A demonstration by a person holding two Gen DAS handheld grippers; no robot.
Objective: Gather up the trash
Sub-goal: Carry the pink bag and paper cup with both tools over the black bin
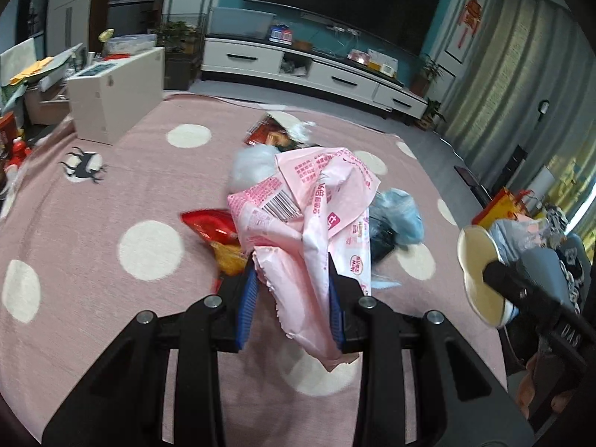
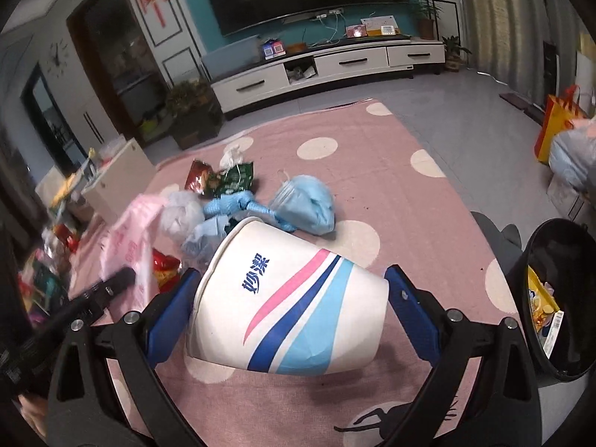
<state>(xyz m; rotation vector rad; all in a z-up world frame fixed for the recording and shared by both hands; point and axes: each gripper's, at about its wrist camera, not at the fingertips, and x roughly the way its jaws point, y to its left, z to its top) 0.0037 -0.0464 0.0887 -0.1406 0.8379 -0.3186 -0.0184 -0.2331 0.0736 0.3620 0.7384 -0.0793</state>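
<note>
My left gripper (image 1: 292, 272) is shut on a crumpled pink plastic wrapper (image 1: 313, 208) and holds it above the pink dotted rug (image 1: 111, 193). My right gripper (image 2: 290, 287) is shut on a white paper cup (image 2: 290, 305) with pink and blue stripes, held on its side; the cup also shows in the left wrist view (image 1: 478, 272). On the rug lie a red snack bag (image 1: 210, 225), blue plastic bags (image 2: 309, 205), a white bag (image 2: 182, 212) and red and green snack packets (image 2: 219, 178). A black trash bin (image 2: 551, 298) with trash inside stands at the right.
A white box (image 1: 115, 89) stands on the rug's far left corner. A long white TV cabinet (image 2: 327, 67) runs along the back wall under a TV. An orange shopping bag (image 2: 555, 123) stands on the floor at the right. Clutter (image 2: 41, 268) lies at the left.
</note>
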